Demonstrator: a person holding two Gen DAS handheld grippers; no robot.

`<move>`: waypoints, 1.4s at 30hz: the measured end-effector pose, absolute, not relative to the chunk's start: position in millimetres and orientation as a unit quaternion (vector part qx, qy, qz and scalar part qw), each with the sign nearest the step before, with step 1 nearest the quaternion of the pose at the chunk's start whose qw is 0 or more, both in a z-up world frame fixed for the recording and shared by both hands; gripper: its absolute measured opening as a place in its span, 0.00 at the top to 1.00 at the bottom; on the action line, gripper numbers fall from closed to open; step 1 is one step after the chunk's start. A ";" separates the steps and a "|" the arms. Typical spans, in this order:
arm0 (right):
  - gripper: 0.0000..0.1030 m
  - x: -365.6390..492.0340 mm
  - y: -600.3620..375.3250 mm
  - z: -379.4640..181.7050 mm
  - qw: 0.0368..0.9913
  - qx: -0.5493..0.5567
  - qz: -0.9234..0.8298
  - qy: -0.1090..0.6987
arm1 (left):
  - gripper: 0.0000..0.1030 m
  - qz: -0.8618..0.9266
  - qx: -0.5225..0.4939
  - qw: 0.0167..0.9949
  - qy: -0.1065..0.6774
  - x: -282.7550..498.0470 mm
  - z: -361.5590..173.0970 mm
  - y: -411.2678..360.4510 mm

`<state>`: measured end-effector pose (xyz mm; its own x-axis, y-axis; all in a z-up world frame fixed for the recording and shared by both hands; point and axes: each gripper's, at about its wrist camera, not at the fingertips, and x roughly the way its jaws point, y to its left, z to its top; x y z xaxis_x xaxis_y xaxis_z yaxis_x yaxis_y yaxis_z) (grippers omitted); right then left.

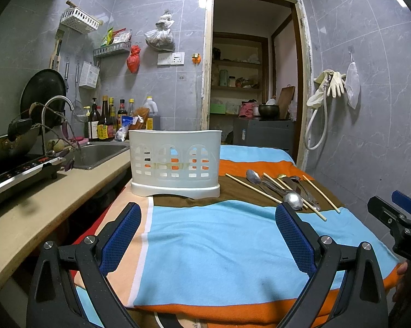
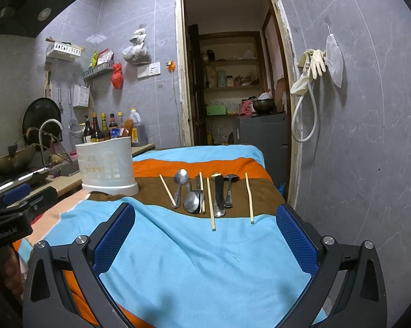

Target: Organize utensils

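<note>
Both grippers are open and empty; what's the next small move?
Probably ease the right gripper forward to the lone chopstick on the right. It lies apart from the overlapping spoons, so it is easiest to pinch for the white holder.

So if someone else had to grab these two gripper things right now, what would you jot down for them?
Left gripper: open, empty, held over the striped cloth, facing the white utensil holder.
Right gripper: open, empty, facing the utensils.
Things: the holder stands upright at the cloth's left far side, near the sink. Spoons and other metal utensils lie in a loose row on the brown stripe to its right, with four chopsticks among and beside them.
Done: nothing is visibly in the holder so far.
Left: pick up each spoon, chopstick and other utensil and stand it in the holder.
</note>
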<state>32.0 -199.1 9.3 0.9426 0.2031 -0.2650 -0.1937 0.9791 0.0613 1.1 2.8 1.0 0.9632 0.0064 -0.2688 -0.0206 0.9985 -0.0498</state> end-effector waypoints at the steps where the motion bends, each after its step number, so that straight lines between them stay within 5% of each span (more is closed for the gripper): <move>1: 0.00 31.8 -198.9 9.2 0.985 0.017 0.101 0.136 | 0.07 0.007 -0.026 0.990 0.135 0.8 0.7 3.5; 42: 0.00 34.7 -197.9 11.9 0.985 0.018 0.101 0.140 | 0.07 0.008 -0.023 0.990 0.136 0.9 0.4 2.2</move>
<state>34.7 -197.9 11.9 0.9406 0.2044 -0.2712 -0.1942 0.9789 0.0641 0.9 2.2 0.4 0.9630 0.0093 -0.2692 -0.0219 0.9988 -0.0438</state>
